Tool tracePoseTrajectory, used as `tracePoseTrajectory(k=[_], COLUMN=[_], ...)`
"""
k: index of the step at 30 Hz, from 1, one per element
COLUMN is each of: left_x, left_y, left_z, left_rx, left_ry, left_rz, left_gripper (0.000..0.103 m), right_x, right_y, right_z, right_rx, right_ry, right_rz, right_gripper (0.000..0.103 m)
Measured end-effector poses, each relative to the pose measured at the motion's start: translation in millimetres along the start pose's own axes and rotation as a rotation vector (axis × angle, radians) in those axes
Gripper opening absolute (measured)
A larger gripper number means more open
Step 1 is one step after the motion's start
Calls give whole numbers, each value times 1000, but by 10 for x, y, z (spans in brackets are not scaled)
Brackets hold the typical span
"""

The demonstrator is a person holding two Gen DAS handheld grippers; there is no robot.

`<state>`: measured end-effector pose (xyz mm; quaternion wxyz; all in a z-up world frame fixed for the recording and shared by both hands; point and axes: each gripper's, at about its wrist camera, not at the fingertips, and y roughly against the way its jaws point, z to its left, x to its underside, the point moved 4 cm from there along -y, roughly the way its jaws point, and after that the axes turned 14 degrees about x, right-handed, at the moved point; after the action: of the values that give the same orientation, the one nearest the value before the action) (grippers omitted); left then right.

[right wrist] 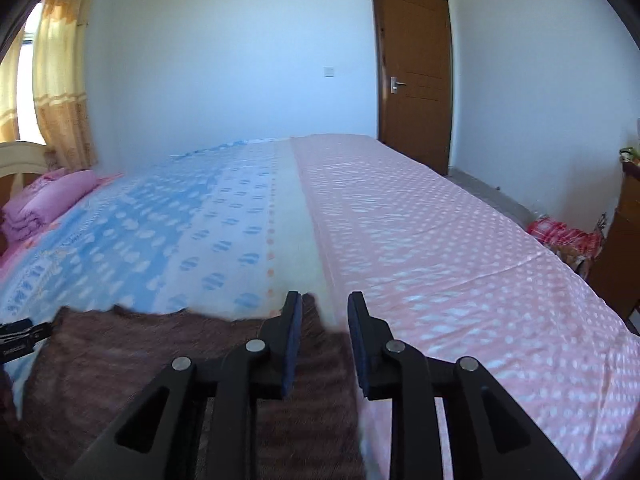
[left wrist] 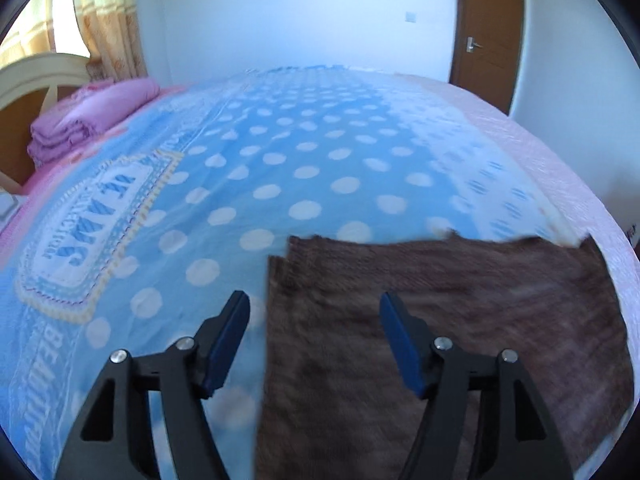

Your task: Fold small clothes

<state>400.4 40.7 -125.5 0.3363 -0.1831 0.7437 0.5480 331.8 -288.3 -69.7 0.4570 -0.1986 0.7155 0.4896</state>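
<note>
A brown fuzzy cloth [left wrist: 440, 320] lies flat on the bed, folded with a second layer edge showing along its left side. My left gripper [left wrist: 314, 300] is open and hovers over the cloth's left edge, one finger over the blue sheet, the other over the cloth. In the right wrist view the same cloth [right wrist: 140, 360] fills the lower left. My right gripper [right wrist: 324, 300] is open with a narrower gap, above the cloth's right edge near its far corner. Neither gripper holds anything.
The bed carries a blue polka-dot sheet [left wrist: 280, 168] and a pink dotted sheet [right wrist: 440, 248]. A folded pink quilt [left wrist: 92, 116] lies at the headboard on the left. A brown door [right wrist: 414, 76] stands beyond the bed. Red patterned items [right wrist: 564, 236] lie beside a wooden cabinet on the right.
</note>
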Motion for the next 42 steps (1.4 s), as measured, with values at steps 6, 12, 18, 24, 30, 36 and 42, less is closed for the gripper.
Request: tracePoseTrajectory(k=[6, 12, 18, 24, 30, 36, 42], left_x=[455, 826, 835, 843, 860, 979, 1269], left_y=[159, 108, 90, 59, 99, 440, 724], left_z=[-649, -874, -782, -705, -692, -351, 189], left_rx=[40, -29, -100, -107, -101, -46, -43], left_ry=[-100, -134, -100, -57, -45, 118, 398], left_rz=[29, 63, 58, 63, 54, -12, -70], left_gripper=[71, 72, 93, 102, 102, 101, 88], right_x=[599, 1065, 1188, 1205, 1201, 1201, 1203], right_y=[398, 405, 381, 403, 421, 420, 415], right_z=[393, 489, 399, 396, 427, 416, 403], right_rx=[-139, -119, -156, -157, -136, -142, -151], right_ry=[114, 127, 69, 66, 85, 80, 72], right_rz=[137, 215, 213, 200, 185, 183, 183], right_gripper=[25, 25, 25, 25, 25, 25, 25])
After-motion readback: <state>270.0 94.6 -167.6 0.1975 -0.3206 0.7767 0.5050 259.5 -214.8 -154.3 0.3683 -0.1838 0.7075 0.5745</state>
